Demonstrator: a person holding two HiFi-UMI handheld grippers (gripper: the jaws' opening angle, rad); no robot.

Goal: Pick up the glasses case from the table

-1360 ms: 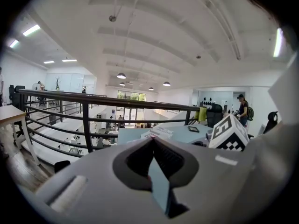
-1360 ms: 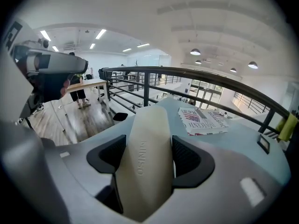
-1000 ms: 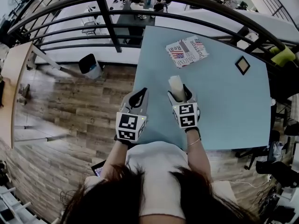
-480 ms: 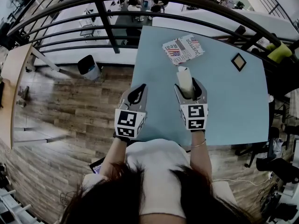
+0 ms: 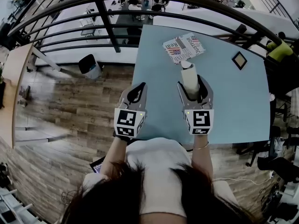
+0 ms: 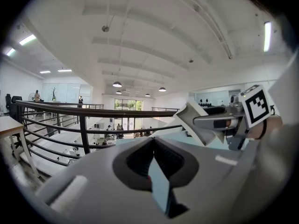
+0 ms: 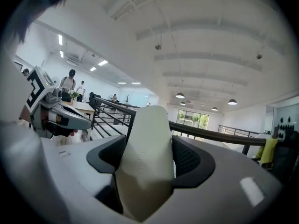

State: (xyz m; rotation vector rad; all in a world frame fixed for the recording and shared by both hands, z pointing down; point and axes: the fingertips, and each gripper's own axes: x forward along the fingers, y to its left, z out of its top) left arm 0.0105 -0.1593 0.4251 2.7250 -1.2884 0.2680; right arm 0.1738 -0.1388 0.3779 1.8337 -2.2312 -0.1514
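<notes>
Gripping a cream glasses case [image 5: 188,78] above a pale blue table [image 5: 233,106].

A dark curved railing [image 5: 107,20] sweeps past the table's far edge. The right gripper [image 5: 191,85] pinches the case between its black ribbed pads [image 7: 191,157], and the case's rounded end sticks out forward past the jaws, toward the far side of the table. The left gripper [image 5: 135,96] hovers near it over the table's near left edge, jaws pressed together. On the far part of the tabletop lies a printed magazine [image 5: 185,47], and well apart to its right a small dark-framed square [image 5: 239,60].
</notes>
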